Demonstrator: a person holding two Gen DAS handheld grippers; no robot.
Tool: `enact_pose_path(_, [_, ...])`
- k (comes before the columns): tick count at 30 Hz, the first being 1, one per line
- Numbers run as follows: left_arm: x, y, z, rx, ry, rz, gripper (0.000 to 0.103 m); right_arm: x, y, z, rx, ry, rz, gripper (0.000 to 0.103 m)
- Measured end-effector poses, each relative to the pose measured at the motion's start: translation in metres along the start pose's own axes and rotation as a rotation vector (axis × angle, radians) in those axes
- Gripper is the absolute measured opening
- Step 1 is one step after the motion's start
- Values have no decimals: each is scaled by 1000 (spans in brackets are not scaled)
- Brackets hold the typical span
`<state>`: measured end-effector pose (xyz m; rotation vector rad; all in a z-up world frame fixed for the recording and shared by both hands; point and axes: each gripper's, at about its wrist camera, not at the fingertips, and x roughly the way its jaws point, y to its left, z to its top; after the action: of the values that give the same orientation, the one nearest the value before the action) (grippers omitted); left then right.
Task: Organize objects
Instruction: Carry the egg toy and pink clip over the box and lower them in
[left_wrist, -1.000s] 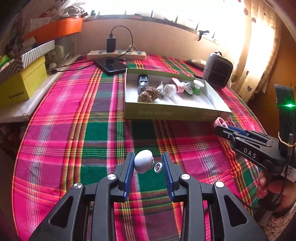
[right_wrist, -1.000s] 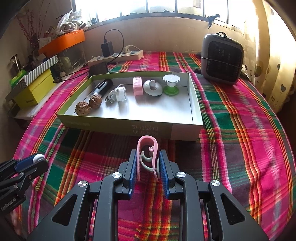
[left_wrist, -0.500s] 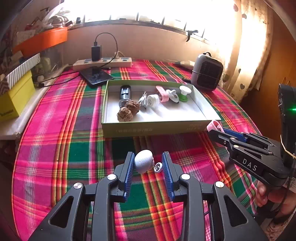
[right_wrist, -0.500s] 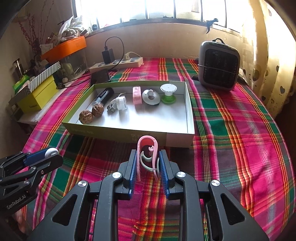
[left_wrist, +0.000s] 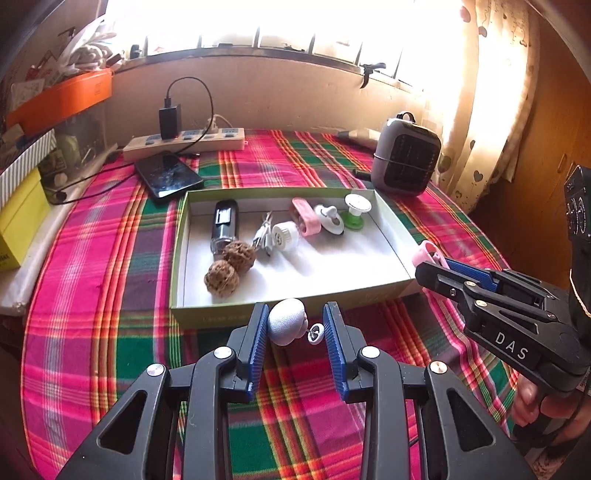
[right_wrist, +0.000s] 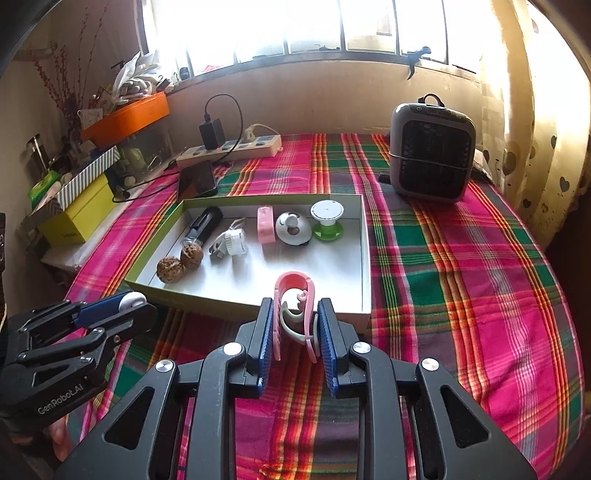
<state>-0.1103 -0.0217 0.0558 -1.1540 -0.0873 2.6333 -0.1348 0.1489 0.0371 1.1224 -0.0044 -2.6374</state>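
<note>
Behind each hand-held gripper, left clamping a grey ball, right a pink clip, handles are cropped.

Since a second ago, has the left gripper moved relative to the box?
Yes. The left gripper, shut on the white knob, has closed in on the box front wall.

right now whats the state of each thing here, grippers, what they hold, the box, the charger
left gripper: shut on the grey egg-shaped thing
right gripper: shut on the pink clip
green box: open, no lid, part filled
charger: plugged into the power strip
phone: screen dark
</note>
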Motion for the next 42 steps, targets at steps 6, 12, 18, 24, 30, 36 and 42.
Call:
enact_pose_path(6, [14, -6, 17, 15, 0, -14, 29, 8, -8, 13, 8, -2, -4, 25])
enact_pose_path(12, [31, -7, 27, 14, 14, -20, 29, 20, -15, 23, 10, 6, -3, 25])
enact_pose_path(18, [47, -1, 35, -2, 27, -6, 29, 34, -18, 27, 7, 28, 12, 25])
enact_pose_path(24, [61, 4, 40, -5, 45, 14, 29, 46, -19, 33, -2, 44, 30, 25])
enact_pose_path(30, [73, 6, 39, -8, 67, 19, 29, 59, -18, 36, -17, 68, 35, 25])
enact_pose_path(36, [81, 4, 39, 0, 83, 17, 29, 70, -16, 36, -26, 87, 40, 25])
enact_pose_path(42, [90, 6, 36, -1, 107, 22, 29, 80, -16, 35, -37, 110, 38, 25])
